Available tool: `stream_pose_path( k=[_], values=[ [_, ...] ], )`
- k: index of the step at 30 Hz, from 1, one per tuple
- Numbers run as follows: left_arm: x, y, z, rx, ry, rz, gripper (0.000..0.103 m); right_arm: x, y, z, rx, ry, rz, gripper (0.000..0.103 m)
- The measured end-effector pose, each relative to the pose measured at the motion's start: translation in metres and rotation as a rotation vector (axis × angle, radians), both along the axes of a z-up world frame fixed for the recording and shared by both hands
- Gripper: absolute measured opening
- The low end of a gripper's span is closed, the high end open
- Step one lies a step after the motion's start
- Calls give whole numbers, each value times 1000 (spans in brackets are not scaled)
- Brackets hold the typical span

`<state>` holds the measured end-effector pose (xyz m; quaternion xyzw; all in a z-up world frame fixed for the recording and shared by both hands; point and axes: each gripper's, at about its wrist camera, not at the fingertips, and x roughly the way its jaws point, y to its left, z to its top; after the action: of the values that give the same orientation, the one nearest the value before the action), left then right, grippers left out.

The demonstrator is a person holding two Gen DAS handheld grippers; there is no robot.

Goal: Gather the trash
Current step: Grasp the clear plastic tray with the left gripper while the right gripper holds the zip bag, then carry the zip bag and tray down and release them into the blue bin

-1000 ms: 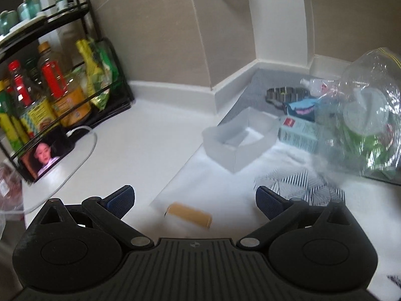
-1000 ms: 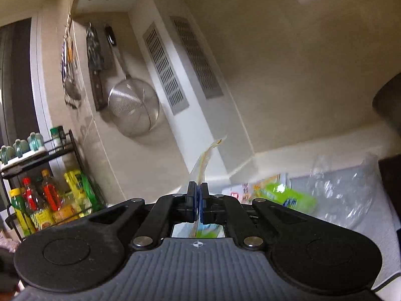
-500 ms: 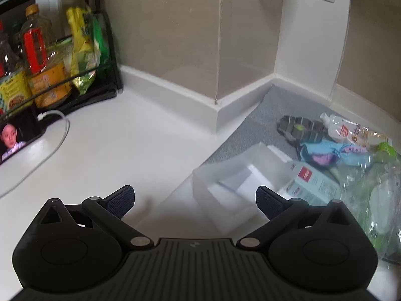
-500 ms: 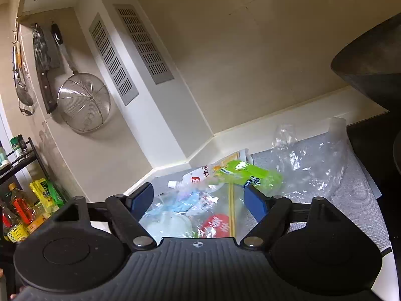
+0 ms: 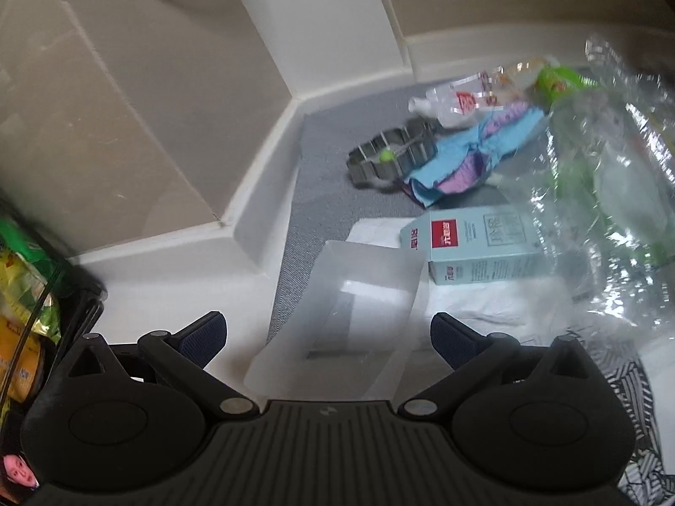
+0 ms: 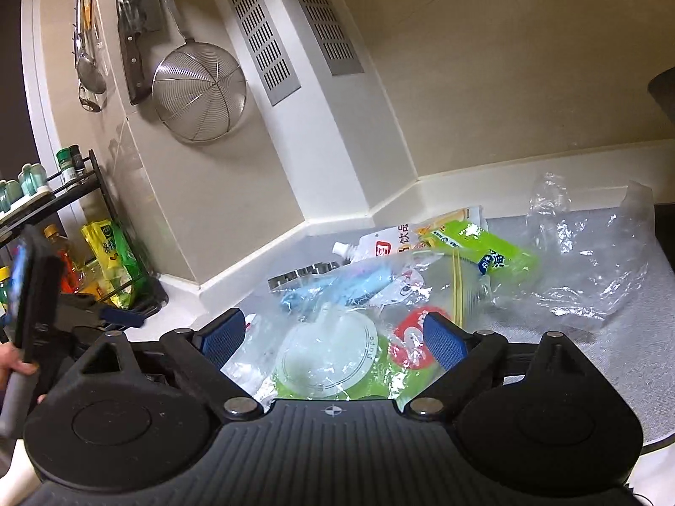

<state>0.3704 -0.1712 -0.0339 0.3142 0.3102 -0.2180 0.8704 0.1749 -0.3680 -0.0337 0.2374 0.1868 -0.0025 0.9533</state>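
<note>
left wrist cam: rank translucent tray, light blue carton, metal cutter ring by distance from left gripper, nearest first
1. translucent tray, between the open left gripper's fingers.
2. light blue carton, beyond the tray, to the right.
3. metal cutter ring, farthest, on the grey mat near the wall corner.

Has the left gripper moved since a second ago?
Yes. The left gripper, jaws open, has advanced toward the clear plastic box, which now sits between its jaws; the rack of bottles has slid to the left edge.
</note>
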Motion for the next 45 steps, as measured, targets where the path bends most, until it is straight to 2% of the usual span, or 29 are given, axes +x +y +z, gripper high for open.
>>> stream_pose_path(
  k=[4,7,11,14,17,22,26,29,32,34,36,38,39,40,41,42,43,45],
  values=[
    [13,-7,-11,33,65,32,103,6,4,-3,-10,31,43,93],
    [13,-5,-11,13,58,59,102,10,12,-5,-50,65,85,94],
    [12,-4,-6,-15,63,78,70,16,28,-9,-107,117,166,97],
    [8,1,0,-47,73,108,68,20,42,-10,-172,159,206,98],
    [-6,8,9,-82,63,133,68,20,44,-10,-182,171,200,99],
    [-52,41,39,-166,5,190,69,17,42,-9,-182,169,165,99],
    [-104,84,64,-216,-32,261,70,11,42,1,-202,119,151,99],
    [-150,118,72,-245,-46,284,70,23,53,13,-212,166,117,101],
    [-187,144,69,-284,-15,309,70,48,80,13,-331,265,92,103],
    [-205,158,65,-320,10,327,70,64,99,0,-464,329,65,103],
    [-225,174,61,-357,32,350,70,68,108,-13,-527,357,49,102],
    [-242,186,57,-379,39,365,70,63,110,-15,-524,336,65,86],
    [-249,191,56,-384,40,369,70,60,112,-15,-533,332,75,65],
    [-257,197,54,-387,37,373,70,57,115,-13,-554,331,73,49],
    [-263,201,53,-390,31,381,70,52,118,-10,-578,328,67,39],
    [-269,205,52,-393,28,387,70,47,119,-7,-590,318,55,22],
    [-275,208,52,-399,24,392,70,40,119,-2,-592,305,37,13],
    [-286,216,52,-414,19,403,70,25,116,11,-594,253,-1,8]
  ],
)
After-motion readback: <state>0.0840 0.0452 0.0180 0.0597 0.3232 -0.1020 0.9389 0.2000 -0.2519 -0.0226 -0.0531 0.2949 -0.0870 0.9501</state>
